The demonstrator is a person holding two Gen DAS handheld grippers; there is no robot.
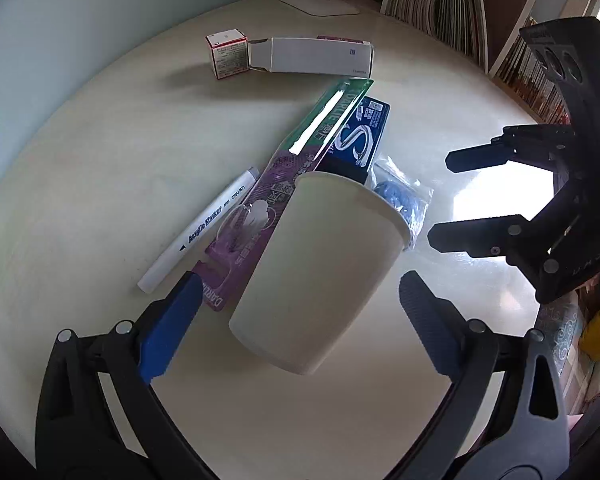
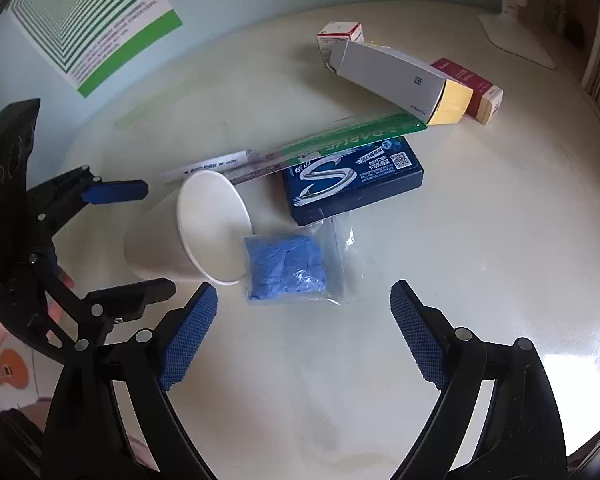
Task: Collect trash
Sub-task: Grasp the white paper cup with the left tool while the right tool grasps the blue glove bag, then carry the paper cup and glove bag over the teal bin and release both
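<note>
A white paper cup (image 1: 320, 268) lies on its side on the pale table, its mouth facing away from my left gripper (image 1: 300, 296), which is open with its blue pads on either side of the cup's base. In the right wrist view the cup (image 2: 196, 228) lies left of a clear bag of blue gloves (image 2: 286, 268). My right gripper (image 2: 304, 312) is open and empty just in front of the bag. Behind are a dark blue gum box (image 2: 352, 178), a green and purple toothbrush pack (image 1: 300, 160) and a white marker (image 1: 204, 224).
A long white carton (image 2: 392, 76), a small red and white box (image 1: 226, 54) and a maroon box (image 2: 470, 88) lie further back. A lamp base (image 1: 320, 2) and shelved books (image 1: 440, 0) stand at the table's far edge. A green poster (image 2: 88, 20) hangs on the wall.
</note>
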